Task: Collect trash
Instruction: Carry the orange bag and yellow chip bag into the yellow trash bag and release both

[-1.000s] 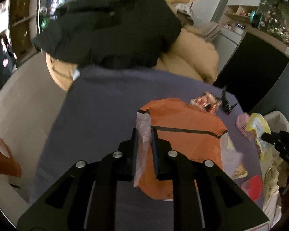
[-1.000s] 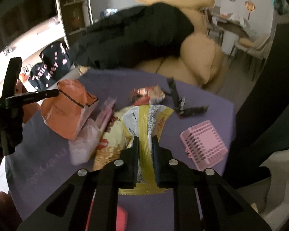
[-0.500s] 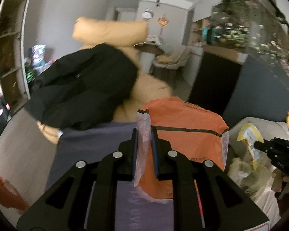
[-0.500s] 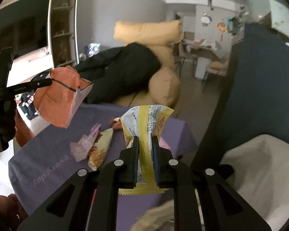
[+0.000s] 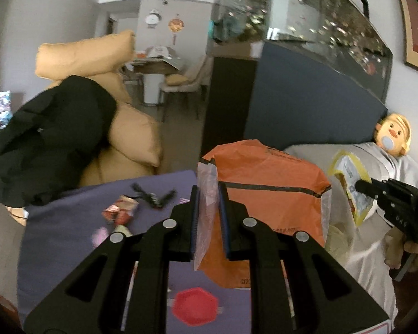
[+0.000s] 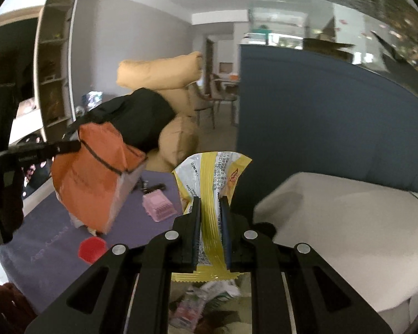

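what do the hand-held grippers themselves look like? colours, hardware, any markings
Both alike: the left hand-held gripper and right hand-held gripper are matte black, with angular linkage arms, cut-out slots and round silver rivets. Flat black fingers carry blue pads on their inner faces. From the side, small pale lettering shows on each body, too blurred to read. No cables visible.

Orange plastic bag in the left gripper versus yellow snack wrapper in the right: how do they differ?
The orange plastic bag is larger and puffed out, plain with one black stripe; the yellow snack wrapper is smaller, flat and printed with text. The left gripper pinches the bag by a clear edge; the right gripper clamps the wrapper along its yellow stripe. Both hang lifted off the purple table.
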Tool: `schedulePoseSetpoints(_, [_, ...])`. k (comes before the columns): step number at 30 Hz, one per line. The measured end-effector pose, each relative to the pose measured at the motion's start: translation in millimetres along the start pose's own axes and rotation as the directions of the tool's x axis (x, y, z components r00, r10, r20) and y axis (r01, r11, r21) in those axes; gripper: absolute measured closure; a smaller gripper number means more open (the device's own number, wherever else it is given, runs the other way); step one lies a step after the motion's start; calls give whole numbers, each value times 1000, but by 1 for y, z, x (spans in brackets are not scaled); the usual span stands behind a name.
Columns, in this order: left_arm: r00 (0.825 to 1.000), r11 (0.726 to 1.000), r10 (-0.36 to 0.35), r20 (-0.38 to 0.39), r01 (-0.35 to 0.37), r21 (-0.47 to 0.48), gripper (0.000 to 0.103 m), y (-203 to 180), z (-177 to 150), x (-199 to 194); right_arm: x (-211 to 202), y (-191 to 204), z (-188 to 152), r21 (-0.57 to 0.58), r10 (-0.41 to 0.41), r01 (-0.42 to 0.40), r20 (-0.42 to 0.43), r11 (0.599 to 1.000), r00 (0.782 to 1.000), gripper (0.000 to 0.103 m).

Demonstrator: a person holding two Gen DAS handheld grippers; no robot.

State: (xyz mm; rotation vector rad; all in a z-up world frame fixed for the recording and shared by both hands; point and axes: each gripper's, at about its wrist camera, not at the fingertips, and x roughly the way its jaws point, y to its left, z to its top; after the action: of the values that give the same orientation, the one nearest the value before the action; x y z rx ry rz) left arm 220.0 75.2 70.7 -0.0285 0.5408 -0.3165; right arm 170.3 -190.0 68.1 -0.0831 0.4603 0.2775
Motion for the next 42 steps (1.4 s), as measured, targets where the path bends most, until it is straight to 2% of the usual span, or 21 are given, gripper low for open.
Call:
schedulePoseSetpoints(6, [998, 998, -26, -54, 29, 47, 90, -33, -10, 22, -14, -26, -15, 51, -30, 29, 18, 998, 999, 89])
schedulePoseSetpoints(16, [989, 982, 7, -144, 21, 189, 90, -73, -47, 66, -8, -54, -38, 115, -50, 50, -5, 992, 999, 89])
schedulePoseSetpoints(19, [989, 974, 11, -149, 23, 226, 90, -87, -56, 76, -7, -59, -44, 129, -59, 60, -9, 990, 998, 89])
schedulePoseSetpoints(23, [992, 951, 10, -127, 30, 307, 90, -117, -63, 87, -10, -67, -50, 143, -84, 84, -1, 986, 996, 89])
schedulePoseSetpoints(26, [994, 919, 7, -109, 37, 392, 90, -147, -72, 97, -14, -73, -54, 161, -101, 98, 10, 982, 995, 89])
schedulePoseSetpoints(29, [992, 899, 13, -125, 44, 437, 90, -163, -85, 111, -18, -79, -59, 180, -108, 104, 13, 978, 994, 89])
schedulePoseSetpoints(32, [979, 915, -8, -204, 89, 394, 90, -162, -96, 129, -19, -82, -63, 188, -112, 108, 9, 976, 994, 89])
schedulePoseSetpoints(35, [953, 947, -81, -292, 165, 276, 90, -147, -101, 143, -19, -81, -66, 180, -113, 111, 2, 977, 994, 89])
schedulePoseSetpoints(37, [932, 962, -137, -335, 206, 181, 83, -133, -101, 150, -17, -78, -68, 179, -100, 98, -3, 979, 995, 89])
schedulePoseSetpoints(39, [908, 966, -196, -370, 244, 85, 68, -120, -101, 154, -14, -75, -68, 181, -84, 84, -5, 980, 996, 89])
schedulePoseSetpoints(42, [880, 958, -263, -395, 288, 5, 61, -107, -103, 154, -3, -67, -67, 188, -42, 42, -6, 981, 999, 89])
